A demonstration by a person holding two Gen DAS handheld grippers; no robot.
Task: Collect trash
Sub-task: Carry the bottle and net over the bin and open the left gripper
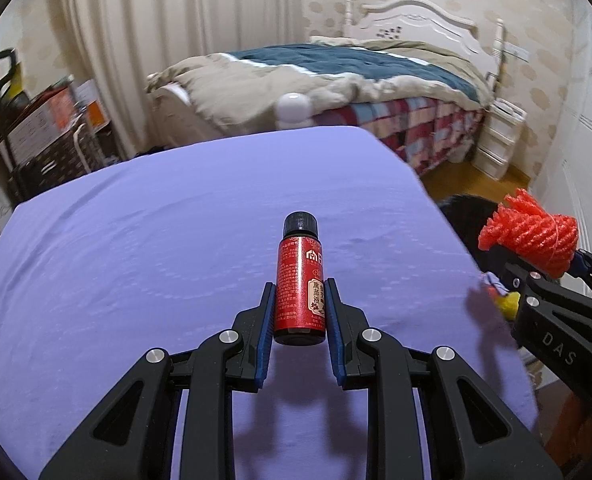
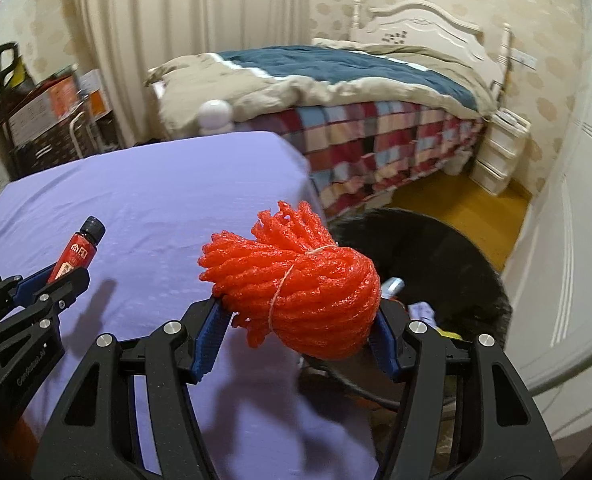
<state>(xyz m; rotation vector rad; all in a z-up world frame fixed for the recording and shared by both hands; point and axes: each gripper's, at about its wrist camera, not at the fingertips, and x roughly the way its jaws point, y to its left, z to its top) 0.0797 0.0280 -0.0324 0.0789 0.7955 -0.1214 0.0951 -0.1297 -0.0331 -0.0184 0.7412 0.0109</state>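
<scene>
Left wrist view: left tool [image 1: 299, 312] clamps a red bottle [image 1: 299, 284], lifted above the purple counter [image 1: 136, 260] near its right edge. Right tool [image 2: 296, 320], fingers spread wide, grips a red foam net [image 2: 296, 284] past that edge, over a black bin [image 2: 435, 248].

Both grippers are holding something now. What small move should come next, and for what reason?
Probably the right gripper should move a little further right, over the black bin, and open there. It is shut on the orange foam net, which hangs at the edge of the purple table, with the bin just beside and below. The left gripper holds the red bottle and can follow.
</scene>
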